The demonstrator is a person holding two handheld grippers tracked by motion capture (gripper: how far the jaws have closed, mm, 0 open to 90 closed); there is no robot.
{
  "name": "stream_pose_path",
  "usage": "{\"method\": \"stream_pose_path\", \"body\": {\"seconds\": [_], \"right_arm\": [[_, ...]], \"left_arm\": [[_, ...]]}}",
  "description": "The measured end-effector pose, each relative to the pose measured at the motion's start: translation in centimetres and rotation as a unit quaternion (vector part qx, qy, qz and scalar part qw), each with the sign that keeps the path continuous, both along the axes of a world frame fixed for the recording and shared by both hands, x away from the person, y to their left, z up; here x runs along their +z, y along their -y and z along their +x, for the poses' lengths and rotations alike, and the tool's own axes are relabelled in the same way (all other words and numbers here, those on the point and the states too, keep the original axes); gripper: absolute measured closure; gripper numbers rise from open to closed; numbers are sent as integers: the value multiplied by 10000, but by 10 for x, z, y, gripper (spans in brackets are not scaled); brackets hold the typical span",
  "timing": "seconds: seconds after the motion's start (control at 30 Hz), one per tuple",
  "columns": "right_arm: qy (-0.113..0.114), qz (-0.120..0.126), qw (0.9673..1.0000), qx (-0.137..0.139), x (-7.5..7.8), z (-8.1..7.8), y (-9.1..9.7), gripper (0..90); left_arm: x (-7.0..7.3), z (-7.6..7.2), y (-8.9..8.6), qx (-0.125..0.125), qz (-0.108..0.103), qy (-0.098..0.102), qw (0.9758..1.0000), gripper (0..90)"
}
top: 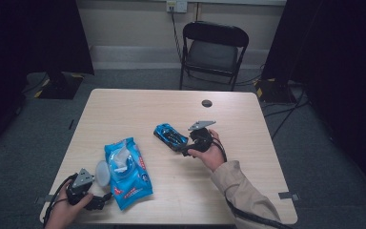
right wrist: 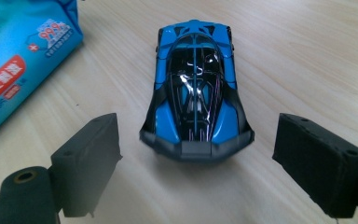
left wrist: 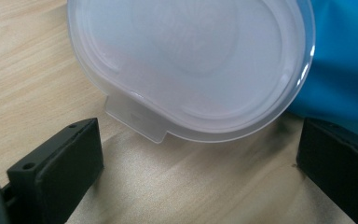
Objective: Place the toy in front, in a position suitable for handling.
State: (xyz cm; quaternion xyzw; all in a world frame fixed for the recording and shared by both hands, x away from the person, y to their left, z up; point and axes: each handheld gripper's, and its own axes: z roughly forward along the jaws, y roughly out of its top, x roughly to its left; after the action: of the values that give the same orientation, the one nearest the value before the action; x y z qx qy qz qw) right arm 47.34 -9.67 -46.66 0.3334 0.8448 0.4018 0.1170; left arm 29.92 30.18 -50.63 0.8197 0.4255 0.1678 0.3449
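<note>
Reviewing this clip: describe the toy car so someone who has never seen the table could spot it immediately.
On the light wooden table, look right of the middle, just ahead of the right tool, whose open jaws flank its near end. The toy car is small, glossy blue and black. The only other blue item, a wipes pack, is larger, flat and soft.

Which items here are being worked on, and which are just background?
In play:
- toy car, between the open right gripper's jaws
- wipes pack, its flip lid open in front of the open left gripper

Lying about:
- folding chair beyond the table
- wall socket
</note>
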Motion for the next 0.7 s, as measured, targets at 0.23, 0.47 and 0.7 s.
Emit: {"method": "stream_pose_path", "body": {"seconds": [0.23, 0.47, 0.7], "right_arm": [[-155, 145, 9997, -135, -8, 20, -21, 136], [-208, -86, 9996, -174, -23, 22, -29, 135], [-175, -190, 9995, -156, -36, 19, -30, 156]], "left_arm": [[0, 1, 0, -37, -2, 7, 10000, 0], [0, 1, 0, -42, -1, 8, 10000, 0], [0, 1, 0, -41, 2, 11, 10000, 0]]}}
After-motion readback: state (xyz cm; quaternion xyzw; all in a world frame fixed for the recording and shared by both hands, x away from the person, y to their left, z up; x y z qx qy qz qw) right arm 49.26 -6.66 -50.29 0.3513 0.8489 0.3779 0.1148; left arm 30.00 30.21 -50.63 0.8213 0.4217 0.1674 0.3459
